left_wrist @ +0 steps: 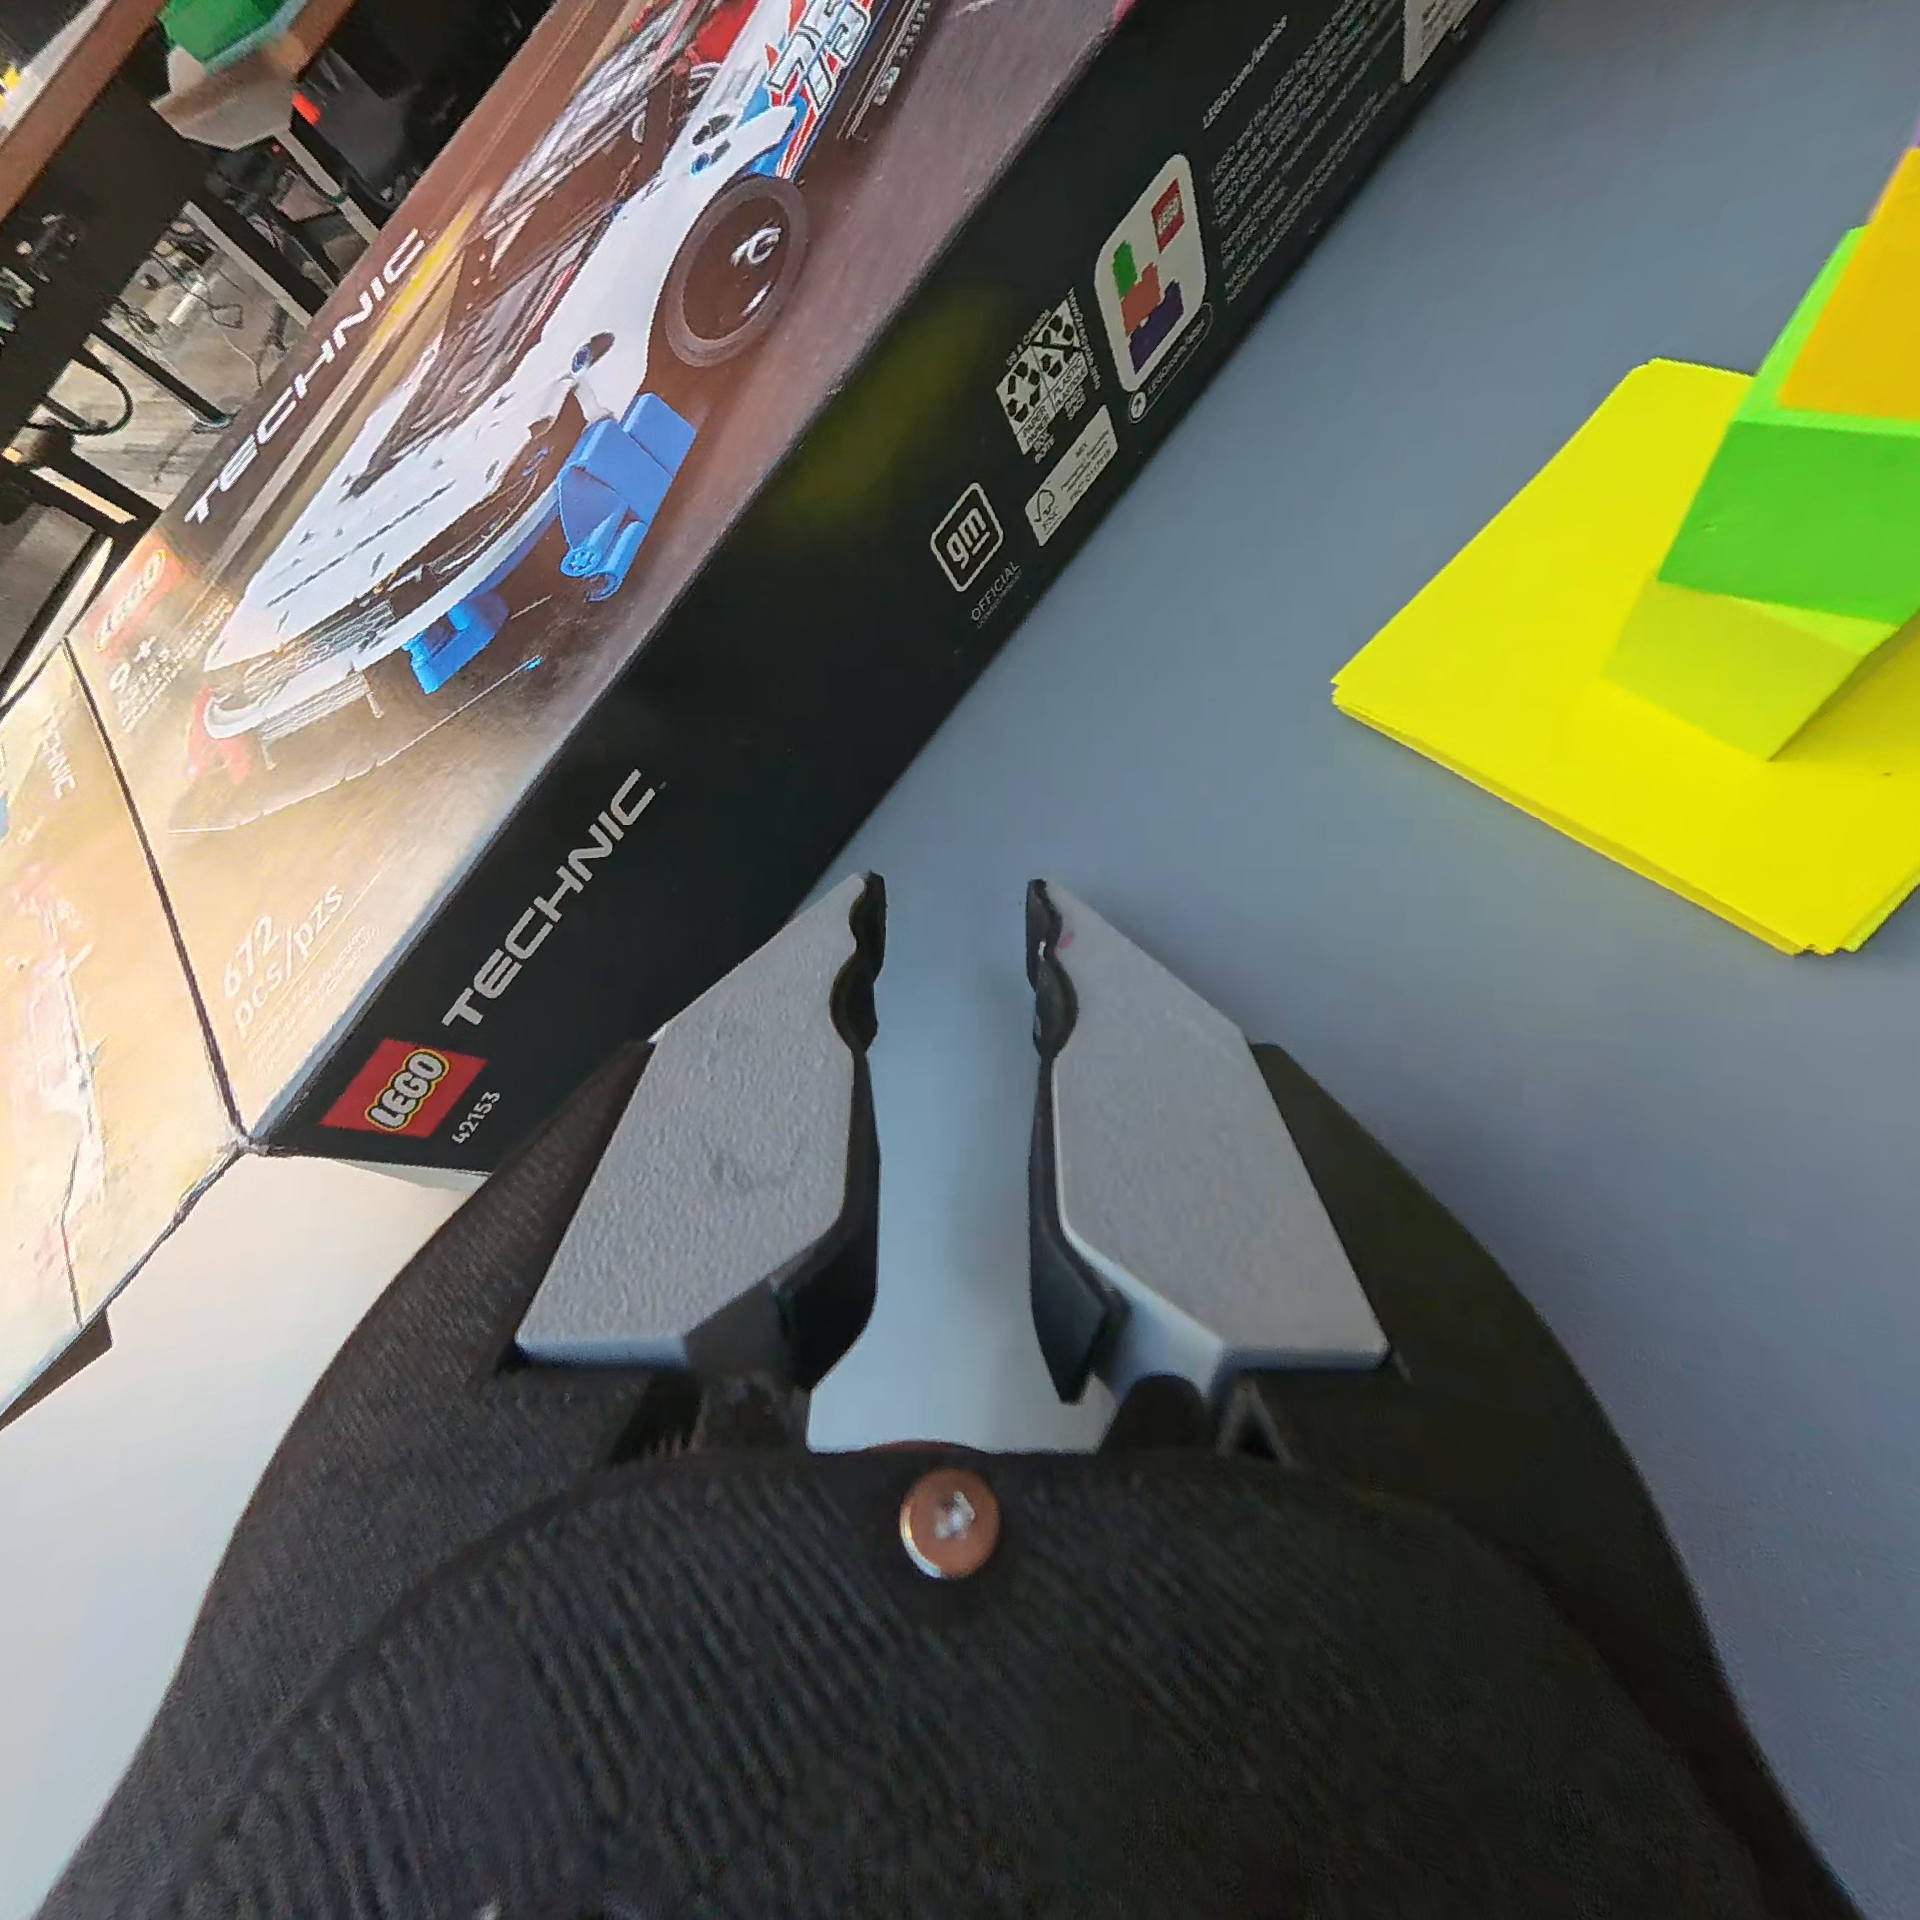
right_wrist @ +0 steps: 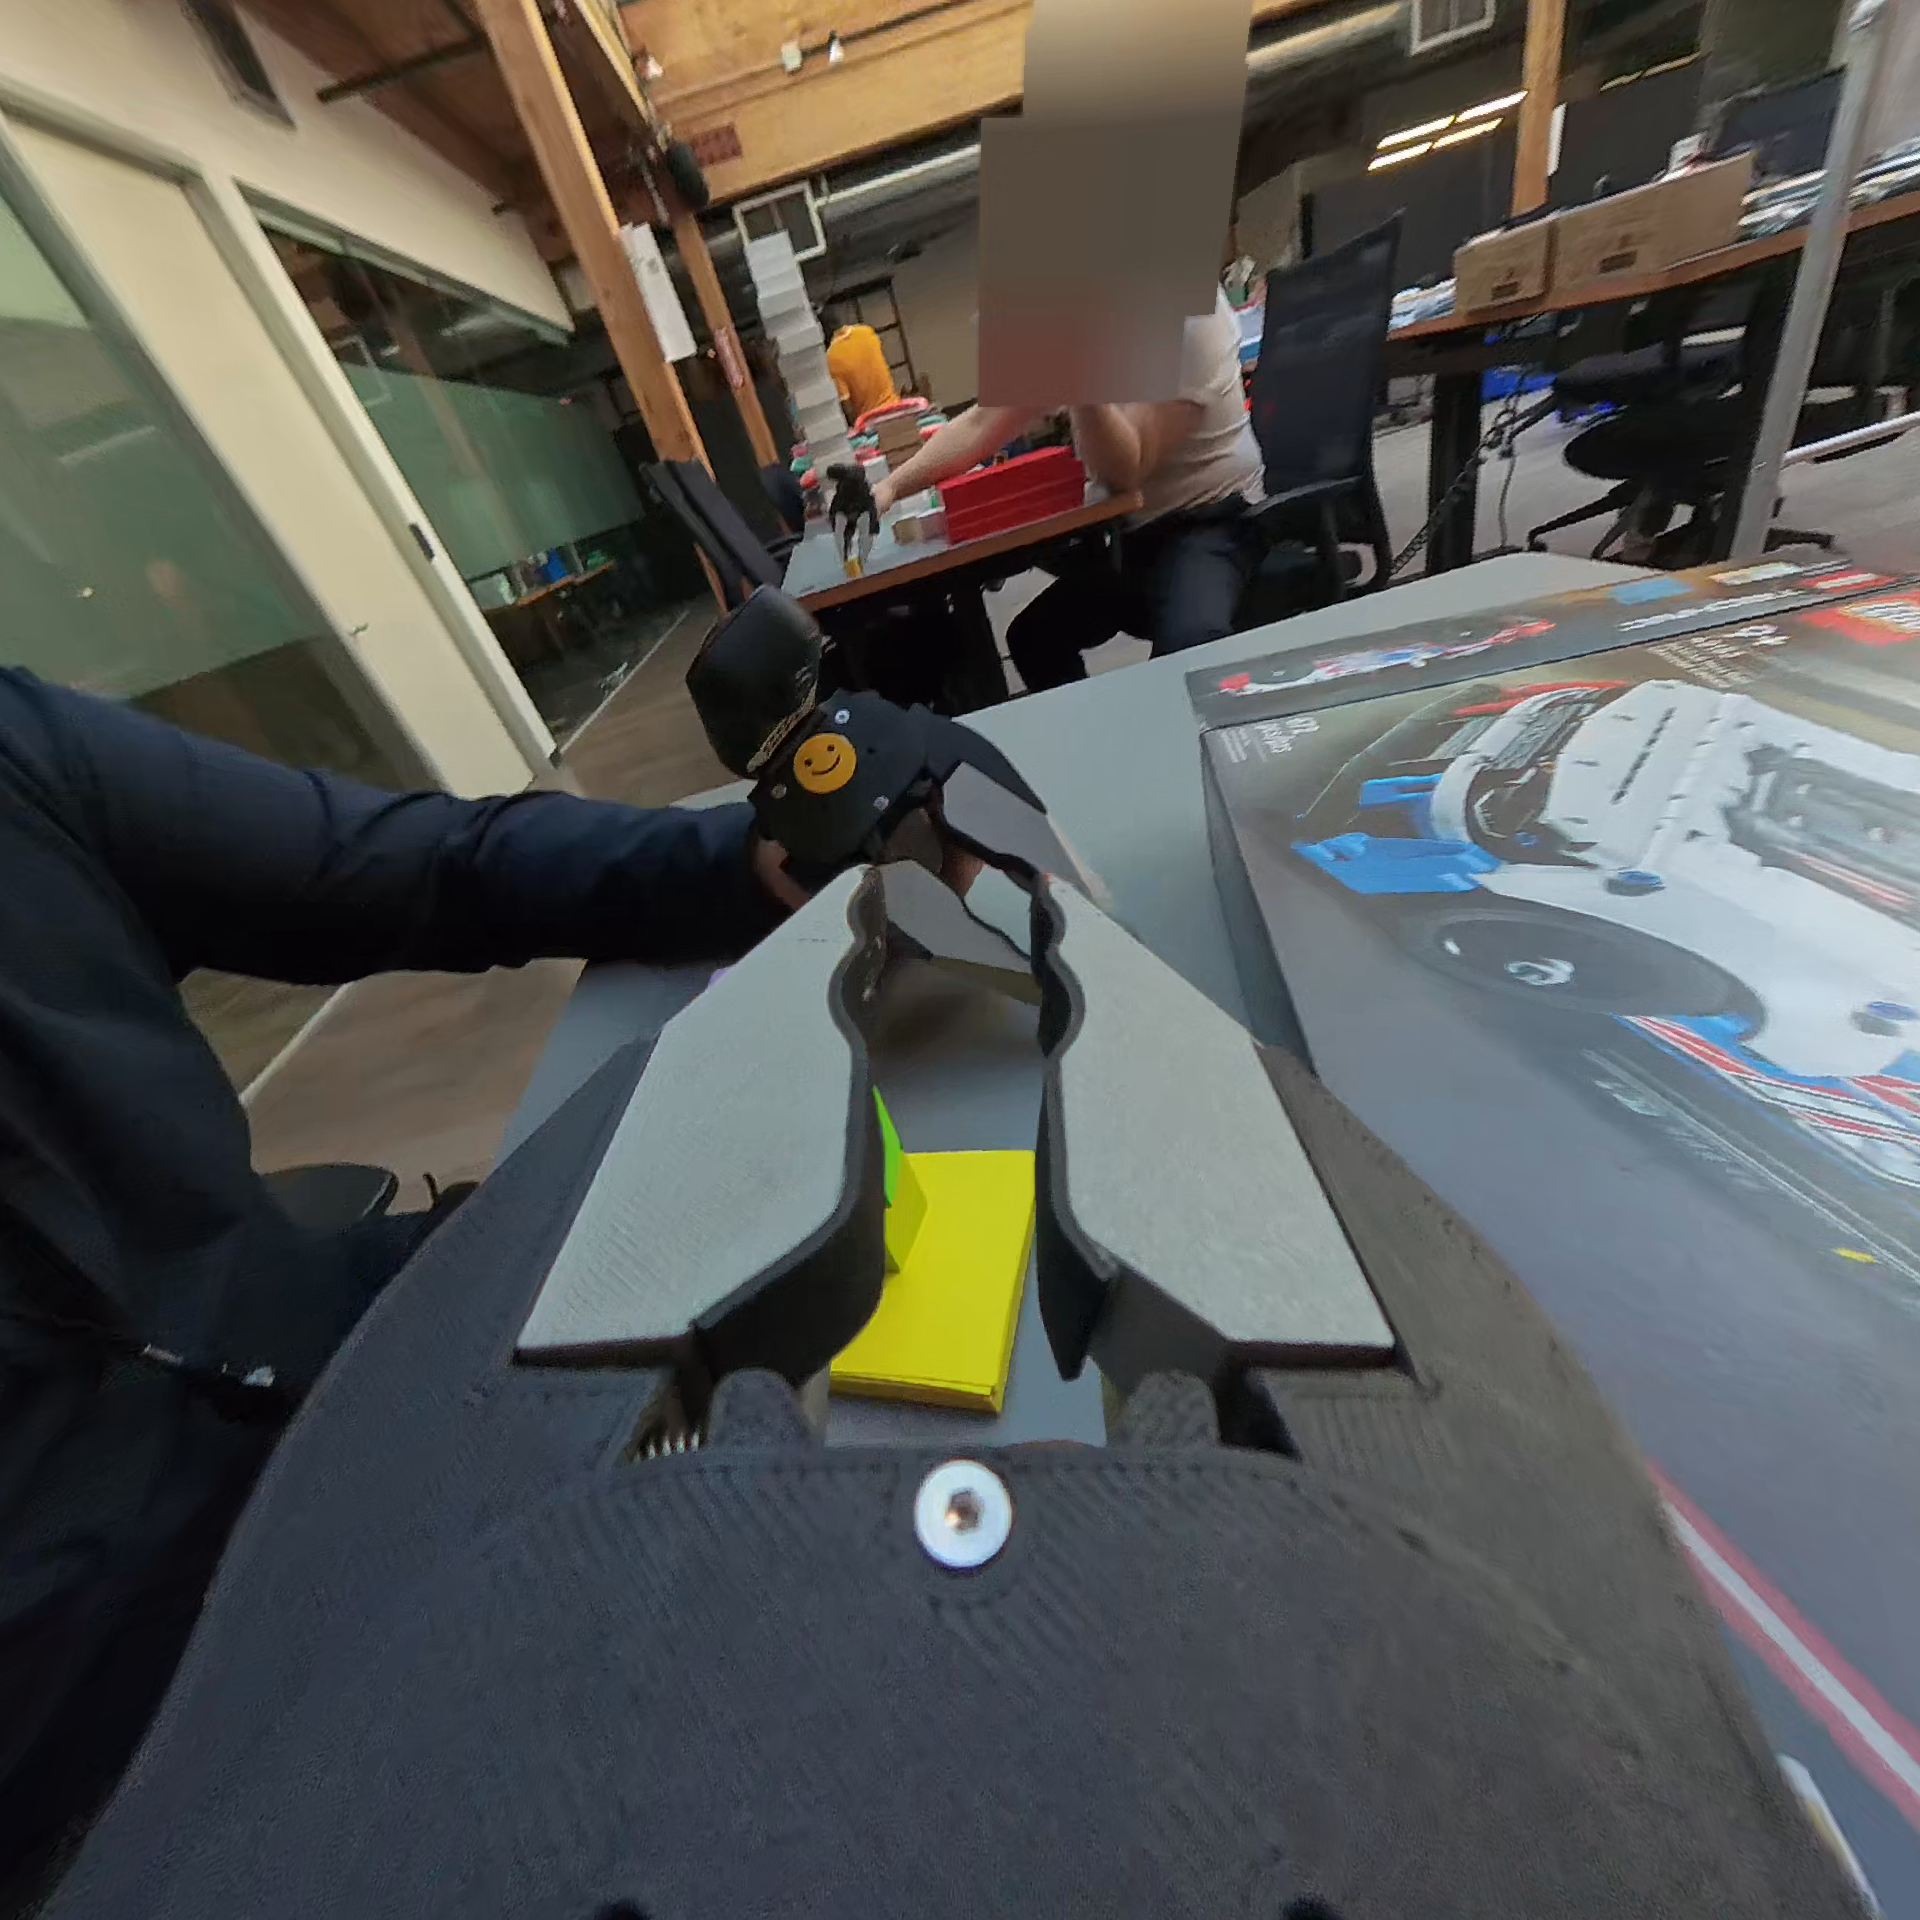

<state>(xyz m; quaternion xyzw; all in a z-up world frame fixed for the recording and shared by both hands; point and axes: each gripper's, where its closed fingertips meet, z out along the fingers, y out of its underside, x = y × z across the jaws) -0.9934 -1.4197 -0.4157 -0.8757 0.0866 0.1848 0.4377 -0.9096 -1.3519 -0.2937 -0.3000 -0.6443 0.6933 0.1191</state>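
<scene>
Frame edge cuts block stack [left_wrist: 1829, 499]; seated person [right_wrist: 1164, 436] blurred.

A large toy car box [left_wrist: 644, 582] lies on the grey desk [left_wrist: 1351, 1039]; nearby, green blocks [left_wrist: 1787, 540] stand on yellow paper sheets [left_wrist: 1558, 748].

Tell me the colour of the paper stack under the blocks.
Bright yellow paper stack, clearest in the left wrist view.

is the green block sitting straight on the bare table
No, the green block stands on a yellow stack of paper that lies on the grey table.
</scene>
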